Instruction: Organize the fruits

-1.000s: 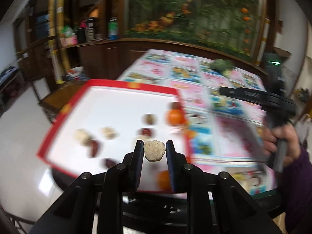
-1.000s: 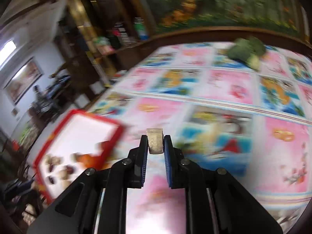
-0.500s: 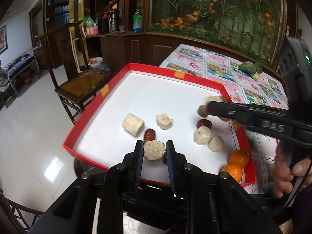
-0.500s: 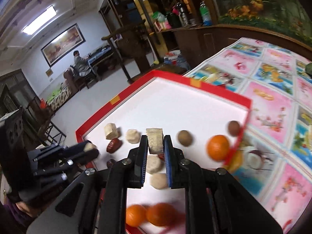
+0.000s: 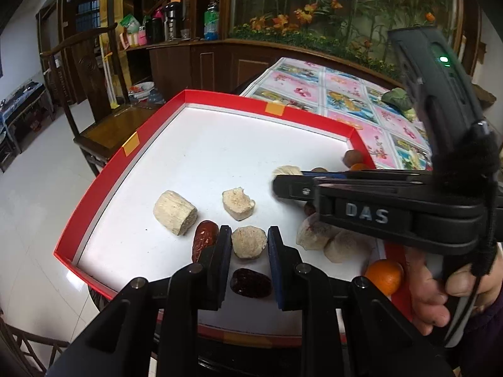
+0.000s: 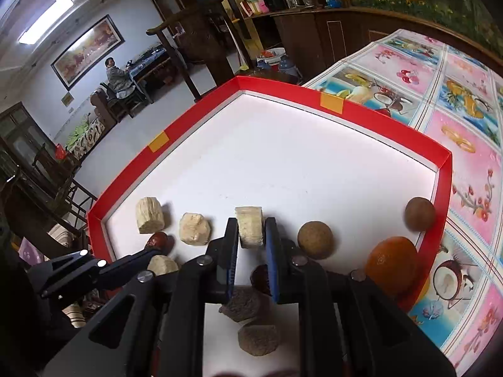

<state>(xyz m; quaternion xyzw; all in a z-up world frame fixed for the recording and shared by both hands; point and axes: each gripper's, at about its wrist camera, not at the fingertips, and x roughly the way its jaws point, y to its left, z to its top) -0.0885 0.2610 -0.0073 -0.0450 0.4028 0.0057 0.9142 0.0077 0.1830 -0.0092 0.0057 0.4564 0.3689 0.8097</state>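
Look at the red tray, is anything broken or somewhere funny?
Nothing looks spilled. One pale chunk on the red tray has a ragged, bitten-looking top edge. Away from the tray, a green leafy thing lies alone on the flowery tablecloth.

Red tray [image 6: 371, 116] on table w/ printed cloth [image 6: 471, 157].

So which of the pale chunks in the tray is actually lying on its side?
The cylindrical chunk farthest left in the left wrist view, beside the red date. It lies tipped over with its round cut end facing sideways; the other loose ones rest flat.
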